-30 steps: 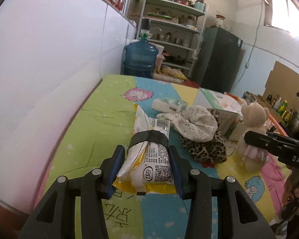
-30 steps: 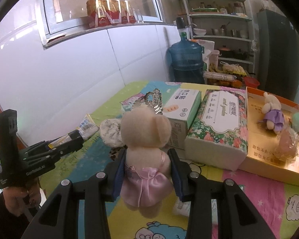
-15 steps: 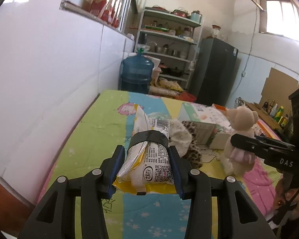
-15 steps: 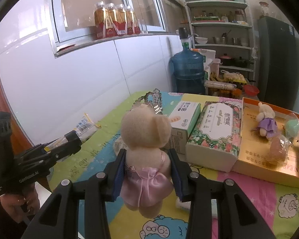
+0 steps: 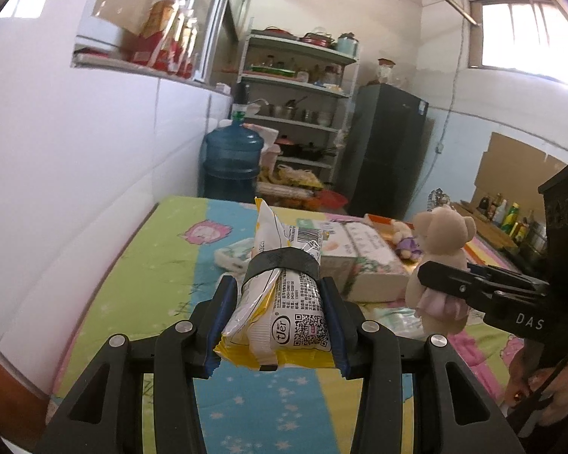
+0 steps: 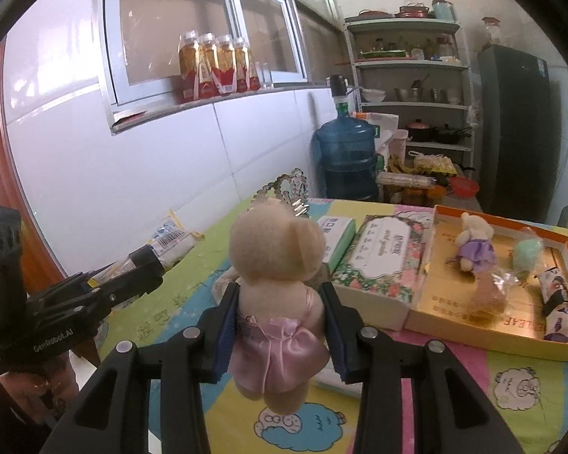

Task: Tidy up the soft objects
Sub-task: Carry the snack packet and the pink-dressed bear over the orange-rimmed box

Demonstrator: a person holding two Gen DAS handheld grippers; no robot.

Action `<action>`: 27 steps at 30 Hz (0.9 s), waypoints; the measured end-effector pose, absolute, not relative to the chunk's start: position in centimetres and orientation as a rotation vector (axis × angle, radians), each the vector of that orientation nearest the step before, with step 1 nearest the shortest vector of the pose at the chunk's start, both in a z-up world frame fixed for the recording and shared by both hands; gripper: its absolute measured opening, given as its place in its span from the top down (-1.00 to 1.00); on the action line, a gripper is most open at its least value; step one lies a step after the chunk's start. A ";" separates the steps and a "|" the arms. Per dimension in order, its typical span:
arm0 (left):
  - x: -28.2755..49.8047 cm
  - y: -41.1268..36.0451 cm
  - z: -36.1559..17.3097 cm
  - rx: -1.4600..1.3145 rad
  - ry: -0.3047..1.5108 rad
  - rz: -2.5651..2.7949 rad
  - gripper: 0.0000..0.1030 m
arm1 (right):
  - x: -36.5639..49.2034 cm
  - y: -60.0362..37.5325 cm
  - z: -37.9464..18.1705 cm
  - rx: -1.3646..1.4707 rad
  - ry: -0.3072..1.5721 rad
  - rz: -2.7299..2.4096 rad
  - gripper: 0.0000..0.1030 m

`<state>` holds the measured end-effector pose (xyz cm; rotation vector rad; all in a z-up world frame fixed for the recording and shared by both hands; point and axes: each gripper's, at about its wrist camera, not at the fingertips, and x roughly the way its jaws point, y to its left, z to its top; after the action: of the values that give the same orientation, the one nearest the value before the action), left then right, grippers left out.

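Observation:
My left gripper (image 5: 278, 286) is shut on a yellow and white snack packet (image 5: 284, 306) with a black band around it, held up over the colourful tablecloth (image 5: 170, 265). My right gripper (image 6: 280, 297) is shut on a beige teddy bear in a pink dress (image 6: 276, 253), also held above the table. In the left wrist view the bear (image 5: 445, 230) and the right gripper (image 5: 435, 278) show at the right. In the right wrist view the left gripper (image 6: 147, 263) and its packet (image 6: 172, 236) show at the left.
An orange-rimmed gold box (image 6: 447, 304) at the right holds a small bear in purple (image 6: 473, 246), a green fluffy toy (image 6: 528, 253) and wrapped packets. A floral tissue box (image 6: 382, 257) and a green-white box (image 6: 337, 230) lie beside it. A silver tiara (image 6: 287, 189) and a water jug (image 6: 346, 155) stand behind.
Both grippers have risen with the packet and the bear still in them. The table sits lower in both views, and the cloth pieces beyond the packet are now hidden.

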<state>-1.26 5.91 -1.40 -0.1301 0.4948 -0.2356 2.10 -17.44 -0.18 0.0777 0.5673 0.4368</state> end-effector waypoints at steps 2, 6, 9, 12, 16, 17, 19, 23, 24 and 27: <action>-1.3 5.3 -1.0 -0.127 0.490 -0.247 0.11 | 2.0 -18.0 0.1 0.084 0.560 0.428 0.18; -0.9 4.1 -0.5 -0.117 0.482 -0.270 0.11 | 1.5 -19.3 0.7 0.094 0.543 0.407 0.19; -0.6 3.1 -0.2 -0.107 0.479 -0.287 0.11 | 1.1 -20.4 1.1 0.102 0.530 0.388 0.19; -0.4 2.0 0.1 -0.096 0.475 -0.310 0.11 | 0.9 -21.4 1.4 0.110 0.519 0.369 0.19; -0.2 0.5 0.4 -0.079 0.472 -0.335 0.11 | 0.6 -22.9 1.8 0.118 0.505 0.340 0.19; -0.1 0.1 0.5 -0.074 0.471 -0.341 0.11 | 0.5 -23.2 1.8 0.120 0.502 0.335 0.19; 0.1 -0.6 0.6 -0.066 0.472 -0.353 0.11 | 0.4 -24.1 2.0 0.126 0.495 0.320 0.19; 0.6 -2.1 0.8 -0.050 0.473 -0.378 0.11 | 0.2 -25.5 2.3 0.138 0.486 0.295 0.19; 0.7 -2.6 0.8 -0.046 0.473 -0.384 0.11 | 0.1 -25.9 2.3 0.142 0.484 0.288 0.19; 0.9 -3.6 0.9 -0.036 0.473 -0.399 0.11 | 0.1 -26.9 2.4 0.151 0.478 0.270 0.18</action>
<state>0.94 -3.56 0.91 -0.0361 0.4734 -0.3988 0.09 -26.94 2.38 0.1510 0.4779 0.2700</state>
